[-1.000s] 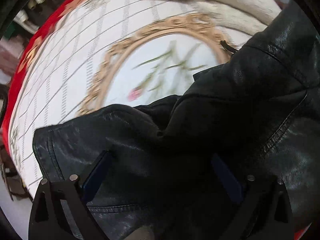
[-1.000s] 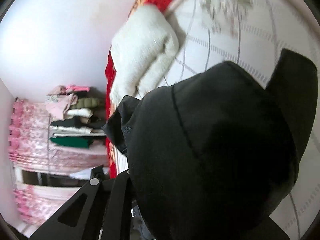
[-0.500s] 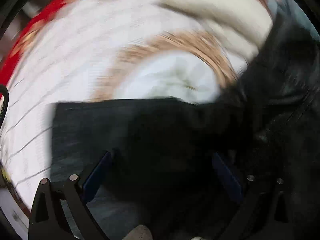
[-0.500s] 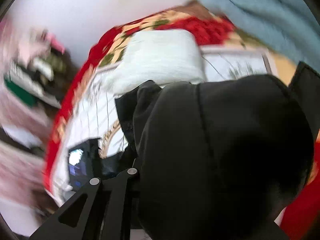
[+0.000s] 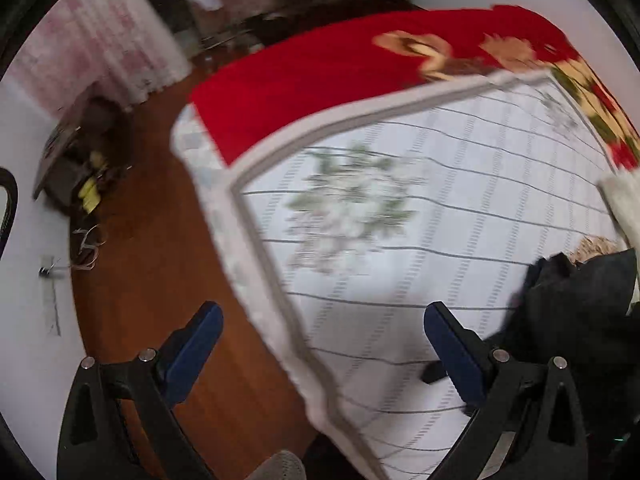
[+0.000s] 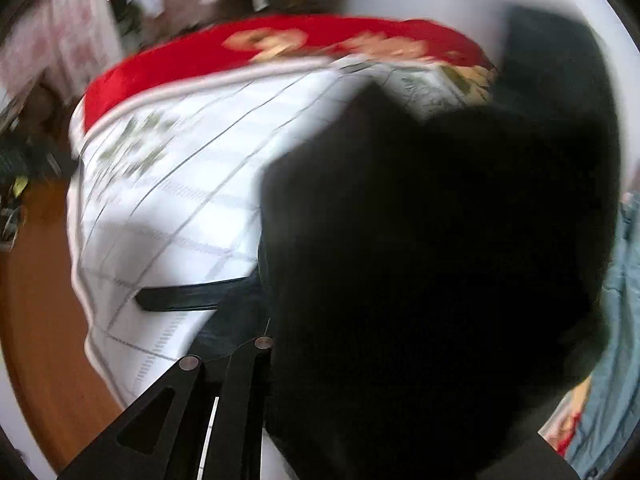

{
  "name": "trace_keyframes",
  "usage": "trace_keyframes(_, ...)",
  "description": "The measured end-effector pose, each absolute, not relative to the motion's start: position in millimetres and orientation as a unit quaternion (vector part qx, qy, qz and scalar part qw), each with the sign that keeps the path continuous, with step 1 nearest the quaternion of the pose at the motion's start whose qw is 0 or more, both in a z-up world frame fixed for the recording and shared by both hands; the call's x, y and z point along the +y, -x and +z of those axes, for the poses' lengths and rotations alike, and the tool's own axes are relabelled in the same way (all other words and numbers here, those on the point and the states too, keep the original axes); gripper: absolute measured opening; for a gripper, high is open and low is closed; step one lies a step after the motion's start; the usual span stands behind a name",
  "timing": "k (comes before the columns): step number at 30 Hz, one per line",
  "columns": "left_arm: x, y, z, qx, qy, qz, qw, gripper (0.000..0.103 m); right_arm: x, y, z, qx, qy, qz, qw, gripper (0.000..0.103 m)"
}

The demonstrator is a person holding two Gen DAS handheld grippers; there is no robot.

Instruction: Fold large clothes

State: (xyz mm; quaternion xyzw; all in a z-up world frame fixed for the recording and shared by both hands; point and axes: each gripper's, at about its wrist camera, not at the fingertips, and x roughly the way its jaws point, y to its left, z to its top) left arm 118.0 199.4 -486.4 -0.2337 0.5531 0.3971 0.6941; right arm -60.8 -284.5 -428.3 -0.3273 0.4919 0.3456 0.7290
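The black leather jacket lies on the white quilted bedspread at the right edge of the left wrist view. My left gripper is open and empty, its blue-padded fingers spread over the bed's corner, left of the jacket. In the right wrist view black cloth of the jacket hangs close over the lens and hides my right gripper's fingertips. A black strap or belt of it trails on the bedspread.
A red floral blanket lies under the bedspread. Brown wooden floor runs along the bed's left side, with a low shelf of clutter and pink curtains beyond. A white furry garment and a blue garment lie at the right.
My left gripper has come off the jacket and swung left to the bed's corner, now empty. My right gripper has swung round with the black cloth still over it.
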Motion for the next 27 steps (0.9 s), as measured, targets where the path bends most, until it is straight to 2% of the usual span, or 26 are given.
trace_keyframes(1, 202.8, -114.6, -486.2, 0.553, 0.238, 0.399, 0.692, 0.103, -277.8, 67.7, -440.1, 0.509, 0.329, 0.354, 0.712, 0.031)
trace_keyframes(3, 200.8, -118.7, -480.4, 0.546, 0.249, 0.396, 0.695, 0.103, -275.5, 72.8, -448.7, 0.542, 0.304, 0.369, 0.691, 0.048)
trace_keyframes(7, 192.9, -124.7, -456.9, 0.53, 0.27, 0.372, 0.713, 0.103, -303.6, 57.8, -417.7, 0.582, 0.203, 0.425, 0.663, 0.067)
trace_keyframes(11, 184.3, -148.5, -431.8, 0.504, 0.291, 0.342, 0.738, 0.103, -361.6, 33.1, -384.1, 0.651, 0.062, 0.47, 0.592, 0.07)
trace_keyframes(15, 164.9, -180.8, -418.9, 0.489, 0.28, 0.307, 0.767, 0.103, -429.8, -3.3, -371.6, 0.682, -0.043, 0.408, 0.606, 0.07)
trace_keyframes(17, 150.0, -198.8, -431.4, 0.509, 0.255, 0.297, 0.767, 0.103, -450.0, -24.6, -373.4, 0.68, -0.07, 0.379, 0.624, 0.066)
trace_keyframes(19, 131.3, -216.6, -458.0, 0.529, 0.231, 0.283, 0.766, 0.103, -448.4, -50.2, -379.8, 0.676, -0.072, 0.357, 0.64, 0.043)
trace_keyframes(21, 110.4, -231.2, -506.8, 0.57, 0.176, 0.29, 0.748, 0.103, -444.0, -68.0, -391.6, 0.672, -0.083, 0.342, 0.651, 0.036)
trace_keyframes(23, 101.0, -237.2, -555.7, 0.614, 0.145, 0.291, 0.719, 0.103, -432.8, -90.5, -412.7, 0.675, -0.103, 0.318, 0.657, 0.033)
trace_keyframes(24, 99.8, -236.9, -572.5, 0.624, 0.141, 0.29, 0.712, 0.103, -430.0, -106.8, -429.5, 0.68, -0.107, 0.298, 0.661, 0.023)
trace_keyframes(27, 105.7, -233.4, -600.7, 0.634, 0.141, 0.293, 0.702, 0.103, -398.3, -140.5, -469.6, 0.705, -0.064, 0.266, 0.654, 0.0)
